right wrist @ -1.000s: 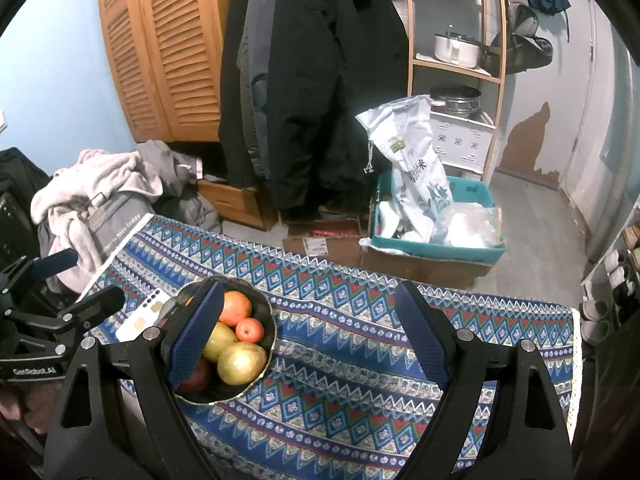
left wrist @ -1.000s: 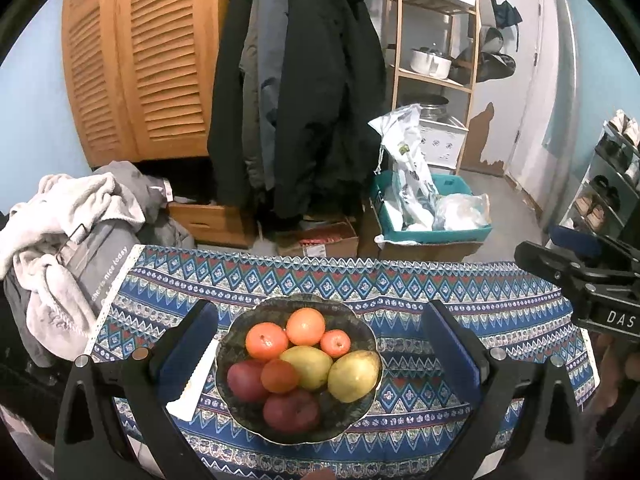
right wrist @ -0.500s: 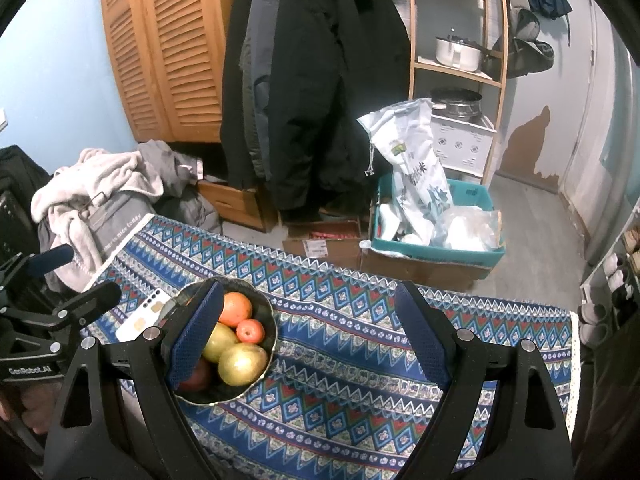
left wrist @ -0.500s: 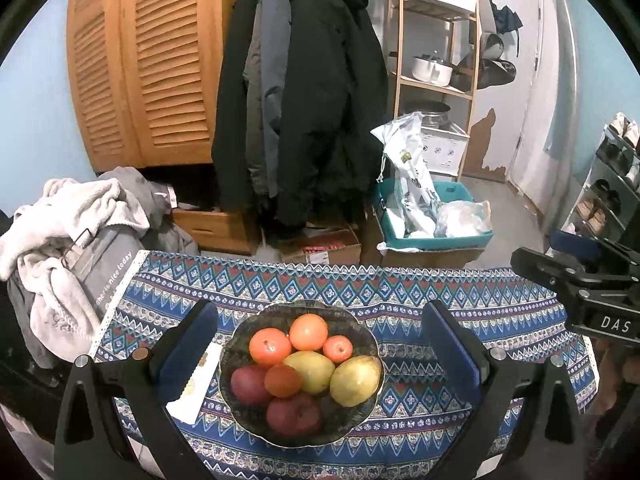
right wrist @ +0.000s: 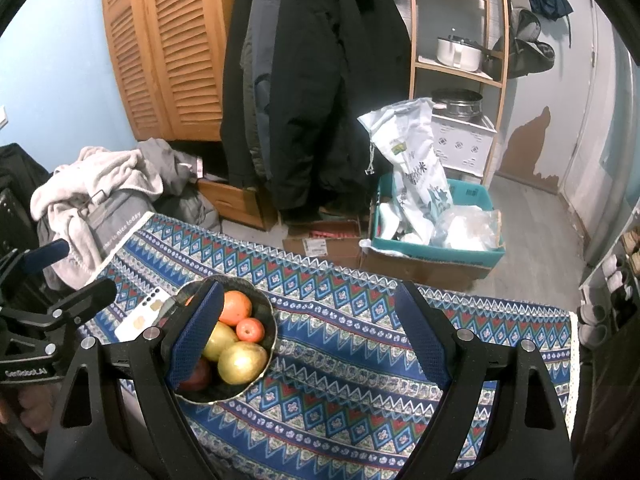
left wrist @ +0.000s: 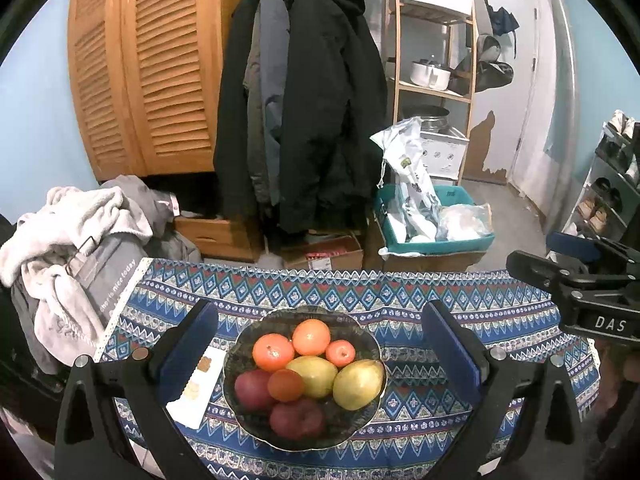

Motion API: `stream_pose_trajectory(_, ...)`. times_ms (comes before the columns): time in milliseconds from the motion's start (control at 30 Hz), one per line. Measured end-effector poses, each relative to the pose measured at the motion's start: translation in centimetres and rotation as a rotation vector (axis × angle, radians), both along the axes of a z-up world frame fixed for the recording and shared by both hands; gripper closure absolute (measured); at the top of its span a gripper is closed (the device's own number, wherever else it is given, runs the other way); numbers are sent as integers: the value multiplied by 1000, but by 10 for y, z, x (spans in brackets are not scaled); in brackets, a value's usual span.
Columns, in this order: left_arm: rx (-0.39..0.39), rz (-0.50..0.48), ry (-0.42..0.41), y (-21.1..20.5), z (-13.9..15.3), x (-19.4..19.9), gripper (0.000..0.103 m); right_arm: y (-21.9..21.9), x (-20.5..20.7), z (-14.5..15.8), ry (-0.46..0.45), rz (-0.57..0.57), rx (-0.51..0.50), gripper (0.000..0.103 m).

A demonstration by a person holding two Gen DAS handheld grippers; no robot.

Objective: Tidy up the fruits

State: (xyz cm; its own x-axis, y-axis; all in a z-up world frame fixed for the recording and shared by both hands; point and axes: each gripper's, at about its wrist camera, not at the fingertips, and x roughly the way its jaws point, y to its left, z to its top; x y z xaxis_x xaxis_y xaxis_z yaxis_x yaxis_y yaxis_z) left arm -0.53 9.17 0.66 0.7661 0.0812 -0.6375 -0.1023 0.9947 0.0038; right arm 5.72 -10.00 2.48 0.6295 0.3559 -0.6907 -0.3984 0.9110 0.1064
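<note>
Fruits, eight pieces, heaped in one dark shallow bowl (left wrist: 240, 396) on the patterned cloth of the counter (left wrist: 420, 412), left of its middle.

Nearest, at 6 o'clock in the bowl: dark red apple (left wrist: 297, 418); second red apple (left wrist: 253, 389) at 9. Centre: small red-orange fruit (left wrist: 285, 385), yellow-green fruit (left wrist: 314, 375). At 4 o'clock: yellow pear (left wrist: 357, 384), largest piece. Far side, 11 to 1: two oranges (left wrist: 273, 352), (left wrist: 311, 337), small tangerine (left wrist: 340, 353).

Handling, judged: firm, rounded, smooth skins, likely to roll; moderate weight; pear and apples bruise under hard pinching. Take each across its widest girth, top pieces first, since lower ones prop the heap.

White card (left wrist: 196, 384), just beside the bowl at 9 o'clock.

Left gripper (left wrist: 318, 354): fingers spread wide, straddling the bowl from above, grasping nothing. Right gripper (right wrist: 308, 332): fingers likewise released, over bare cloth at the bowl's 3 o'clock side.

Far: teal bin (right wrist: 436, 250) on the floor, holding bags.
</note>
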Motion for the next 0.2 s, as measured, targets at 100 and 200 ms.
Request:
stream_pose_trajectory(100, -1, -5, -6, 0, 1, -1, 0, 0, 0, 0, -1, 1, 0, 17)
stream_pose_trajectory(200, 5, -5, -3, -1, 1, 0, 0, 0, 0, 0, -1, 1, -1, 17)
